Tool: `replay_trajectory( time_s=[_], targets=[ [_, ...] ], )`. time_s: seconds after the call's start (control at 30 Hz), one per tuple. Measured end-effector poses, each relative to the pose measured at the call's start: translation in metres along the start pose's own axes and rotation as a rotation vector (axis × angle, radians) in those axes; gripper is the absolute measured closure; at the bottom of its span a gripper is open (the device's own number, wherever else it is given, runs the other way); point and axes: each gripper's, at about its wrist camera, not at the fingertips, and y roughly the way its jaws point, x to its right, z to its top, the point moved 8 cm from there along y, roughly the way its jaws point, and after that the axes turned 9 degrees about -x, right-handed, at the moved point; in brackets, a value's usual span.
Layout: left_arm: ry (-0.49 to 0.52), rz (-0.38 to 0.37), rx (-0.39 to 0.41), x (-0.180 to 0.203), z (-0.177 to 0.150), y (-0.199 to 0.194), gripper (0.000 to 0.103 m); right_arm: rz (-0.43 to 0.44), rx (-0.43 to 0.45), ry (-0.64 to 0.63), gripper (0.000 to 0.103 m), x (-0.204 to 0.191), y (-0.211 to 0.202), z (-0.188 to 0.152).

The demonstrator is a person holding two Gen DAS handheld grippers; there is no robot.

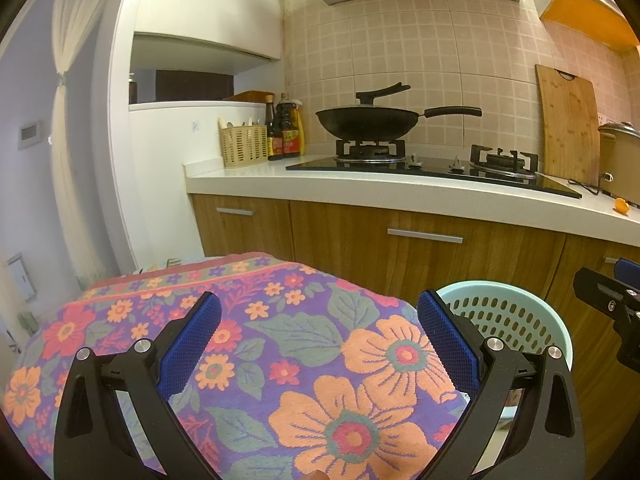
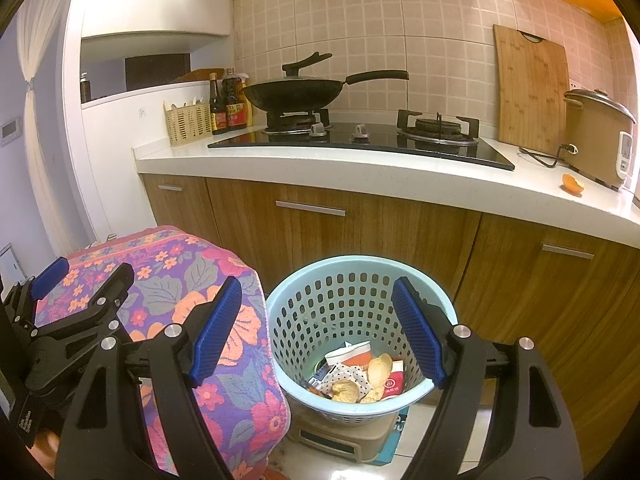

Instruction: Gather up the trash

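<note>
One scrap left by my read: left wrist view shows an orange peel (image 1: 621, 205) lying on the white bench (image 1: 400, 192) at far right, near the rice cooker (image 1: 618, 156); rest of the bench looks free of litter. Left tongs (image 1: 320, 344) spread wide, nothing between the blue pads, hovering over a floral cloth (image 1: 248, 340) and tilted slightly down toward the cabinets. Teal basket (image 1: 512, 312) sits just beside the cloth; the other tool's tip shows at the right edge. Right wrist view: basket (image 2: 304, 300) on the floor already holds wrappers, paper and shell-like bits (image 2: 360, 372), so most collecting seems done. Peel (image 2: 573, 183) on the bench, well apart from the basket, up and right. Right tongs (image 2: 316, 328) also wide open and empty, pointing down over the basket mouth. Left tool visible at left over the cloth (image 2: 180, 280).
</note>
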Motion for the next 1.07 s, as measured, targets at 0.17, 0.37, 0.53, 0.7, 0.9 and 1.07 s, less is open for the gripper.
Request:
replay_trajectory(
  time_s=[0.17,0.37,0.53,0.7,0.9,1.07],
  targets=[
    [-0.001,0.003,-0.001,-0.0007,-0.0001,-0.0001,0.008,0.0,-0.001,0.002,0.029,-0.0002,0.0006,-0.0004],
    [-0.003,0.0,-0.002,-0.0006,-0.0001,-0.0012,0.008,0.0,-0.002,0.002,0.029,-0.0009,0.0003,-0.0009],
    [-0.002,0.001,-0.002,-0.0008,0.0,-0.0011,0.008,0.001,-0.001,0.003,0.029,-0.0008,0.0002,-0.0008],
    [0.0,-0.005,-0.002,-0.0012,-0.0004,-0.001,0.008,-0.001,-0.002,0.004,0.029,-0.0016,0.0,-0.0015],
    [-0.019,-0.036,-0.019,-0.0041,-0.0011,0.0008,0.008,0.001,-0.003,0.004,0.029,-0.0026,0.0006,-0.0022],
    [-0.039,-0.041,-0.027,-0.009,-0.0014,0.0031,0.008,0.0,-0.003,0.004,0.029,-0.0022,0.0005,-0.0019]
  ],
)
